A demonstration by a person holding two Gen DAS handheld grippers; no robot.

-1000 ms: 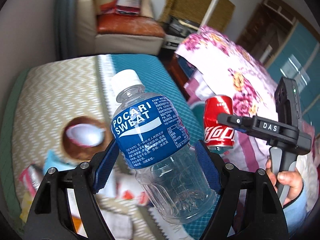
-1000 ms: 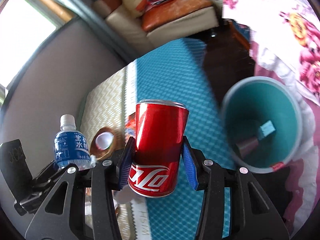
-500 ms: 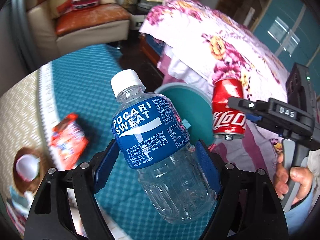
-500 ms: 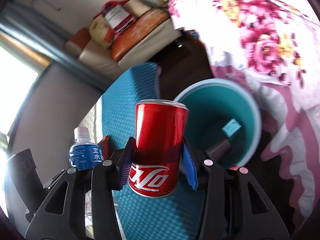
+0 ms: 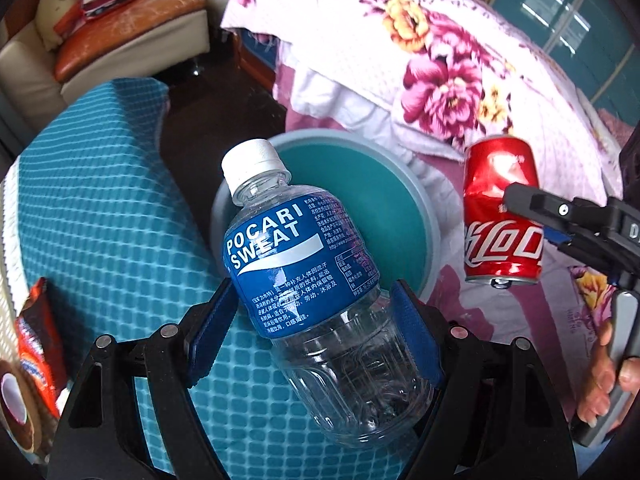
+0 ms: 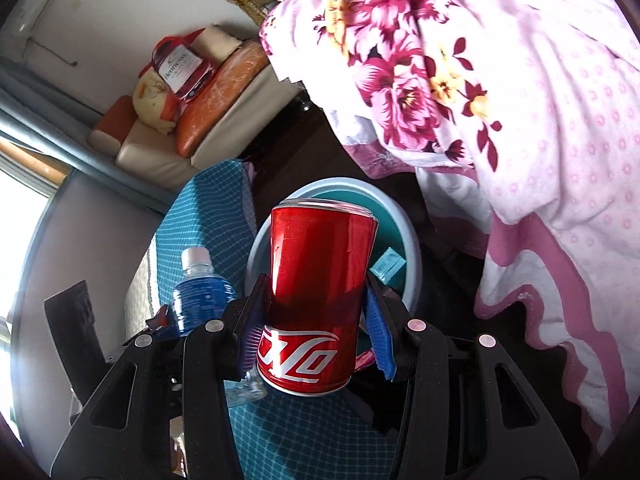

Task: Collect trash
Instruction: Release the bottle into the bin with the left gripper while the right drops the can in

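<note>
My left gripper [image 5: 312, 320] is shut on an empty Pocari Sweat bottle [image 5: 308, 276] with a blue label and white cap, held over the near rim of a teal trash bin [image 5: 404, 208]. My right gripper [image 6: 312, 316] is shut on a red cola can [image 6: 316, 300], held upright in front of the same bin [image 6: 408, 236]. In the left wrist view the can [image 5: 500, 208] hangs to the right of the bin. In the right wrist view the bottle [image 6: 200, 288] is at left. A small teal box [image 6: 386, 266] lies inside the bin.
A table with a teal checked cloth [image 5: 100, 208] is at left, with a red snack wrapper [image 5: 36, 352] and a brown bowl [image 5: 16, 404] on it. A floral quilt [image 5: 460, 72] lies beyond the bin. A sofa [image 5: 120, 40] stands at the back.
Both grippers have swung away from the table toward the bin. The bin now lies directly behind the bottle and the can. Both grips are unchanged.
</note>
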